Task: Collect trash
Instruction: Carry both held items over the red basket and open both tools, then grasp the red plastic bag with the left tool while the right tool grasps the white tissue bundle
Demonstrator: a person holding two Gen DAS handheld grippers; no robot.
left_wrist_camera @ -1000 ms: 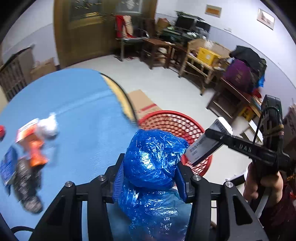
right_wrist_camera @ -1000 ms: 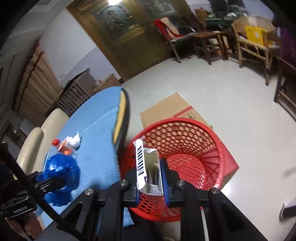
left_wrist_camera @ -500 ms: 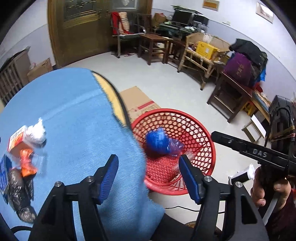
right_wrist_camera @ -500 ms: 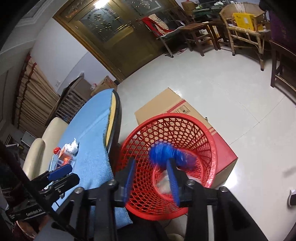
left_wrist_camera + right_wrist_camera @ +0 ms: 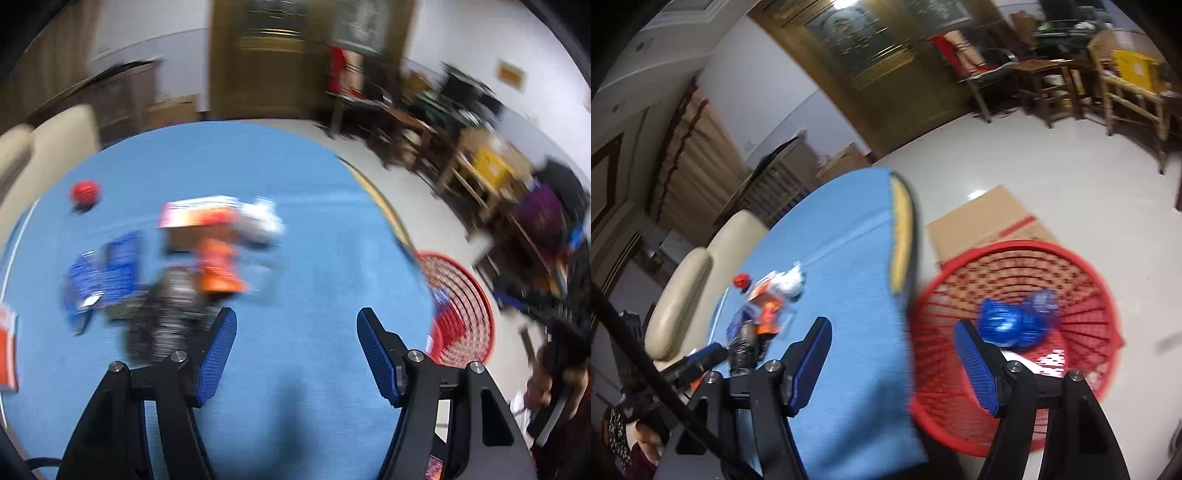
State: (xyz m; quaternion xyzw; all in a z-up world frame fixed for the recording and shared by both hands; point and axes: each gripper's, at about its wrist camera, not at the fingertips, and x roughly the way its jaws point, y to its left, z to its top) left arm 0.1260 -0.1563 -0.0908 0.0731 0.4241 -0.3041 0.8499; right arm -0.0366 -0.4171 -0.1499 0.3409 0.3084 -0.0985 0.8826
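My left gripper (image 5: 295,350) is open and empty above the blue table (image 5: 314,229). A blurred heap of trash (image 5: 199,258) lies ahead to its left: orange and white packets, a blue wrapper, a dark crumpled bag. A red cap (image 5: 85,192) sits farther left. My right gripper (image 5: 892,356) is open and empty, straddling the table edge (image 5: 901,236) and the red mesh basket (image 5: 1082,277). The blue plastic bag (image 5: 1012,321) lies inside the basket. The trash heap shows in the right wrist view (image 5: 764,314) too.
The basket (image 5: 469,306) stands on the floor to the right of the table, against a flat cardboard box (image 5: 982,225). Cream chairs (image 5: 698,288) stand behind the table. Wooden chairs and tables (image 5: 1049,85) line the far wall. An orange packet (image 5: 7,350) lies at the table's left edge.
Both grippers let go: the blue bag and the white box dropped into the basket. Both grippers then swung left toward the table and its trash heap.
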